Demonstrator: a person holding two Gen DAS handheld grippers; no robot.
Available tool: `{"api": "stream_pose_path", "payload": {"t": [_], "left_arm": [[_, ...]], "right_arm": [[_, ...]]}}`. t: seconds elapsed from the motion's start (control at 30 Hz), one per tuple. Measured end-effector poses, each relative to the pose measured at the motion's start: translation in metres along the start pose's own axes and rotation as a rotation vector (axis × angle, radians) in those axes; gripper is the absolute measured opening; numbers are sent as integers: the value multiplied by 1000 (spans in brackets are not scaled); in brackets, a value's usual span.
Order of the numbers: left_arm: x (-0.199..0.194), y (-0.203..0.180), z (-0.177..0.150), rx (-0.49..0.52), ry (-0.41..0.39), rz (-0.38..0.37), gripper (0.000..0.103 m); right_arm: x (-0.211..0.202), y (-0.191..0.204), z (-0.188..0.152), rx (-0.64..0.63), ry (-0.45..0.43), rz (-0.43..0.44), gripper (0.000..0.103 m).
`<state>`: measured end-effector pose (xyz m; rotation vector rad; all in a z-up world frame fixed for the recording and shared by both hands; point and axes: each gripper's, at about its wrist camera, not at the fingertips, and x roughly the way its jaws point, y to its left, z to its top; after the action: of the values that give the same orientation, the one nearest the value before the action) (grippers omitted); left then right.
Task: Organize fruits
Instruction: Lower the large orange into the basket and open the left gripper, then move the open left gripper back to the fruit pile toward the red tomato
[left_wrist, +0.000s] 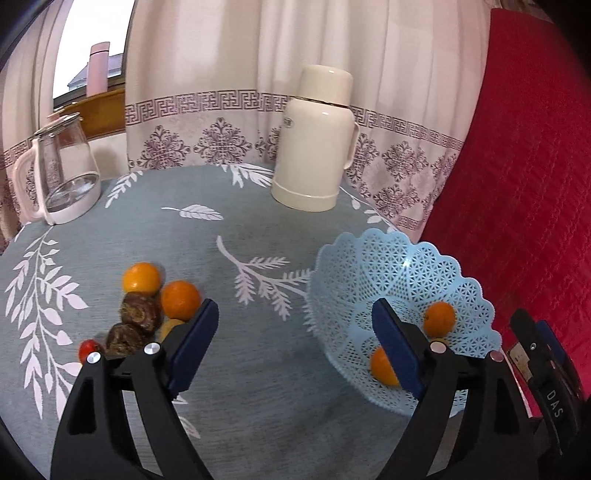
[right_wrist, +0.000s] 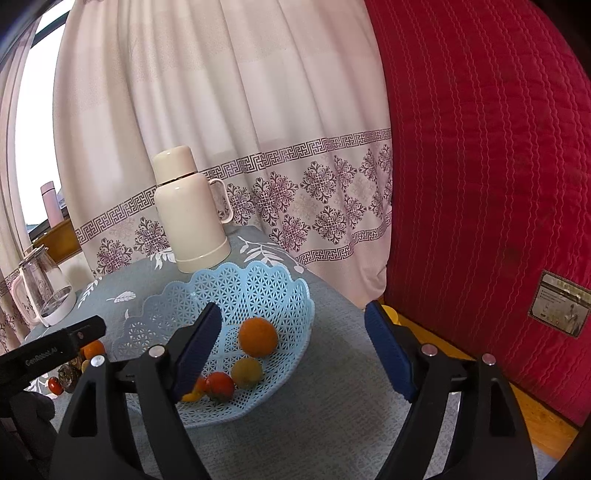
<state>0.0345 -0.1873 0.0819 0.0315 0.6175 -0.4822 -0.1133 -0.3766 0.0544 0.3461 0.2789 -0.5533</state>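
While both the left gripper (left_wrist: 291, 334) and the right gripper (right_wrist: 291, 341) stand with jaws apart and hold nothing, the light blue lattice basket (right_wrist: 258, 284) on the grey leaf-printed tablecloth (left_wrist: 258, 369) contains an orange (right_wrist: 258, 336), a yellowish fruit (right_wrist: 246, 372) and a red tomato (right_wrist: 220, 385).

Both tongs share one build: the left tongs (left_wrist: 291, 332) and right tongs (right_wrist: 293, 334) have black plastic arms, ribbed blue pads (left_wrist: 195, 341) and silver screws beside those pads; white lettering marks the casings.
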Motion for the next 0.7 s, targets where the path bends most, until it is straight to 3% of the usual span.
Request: {"api": "stream_pose_path", "payload": {"t": [0.33,0.7], "left_arm": [[-14,35,-1,-37,-30,65,87],[-27,96,-15,-147,-17,172,87]], "right_arm": [[-1,1,0,-11,0,-4,80],[-2,2,-2,-21,-2,-3,80]]}}
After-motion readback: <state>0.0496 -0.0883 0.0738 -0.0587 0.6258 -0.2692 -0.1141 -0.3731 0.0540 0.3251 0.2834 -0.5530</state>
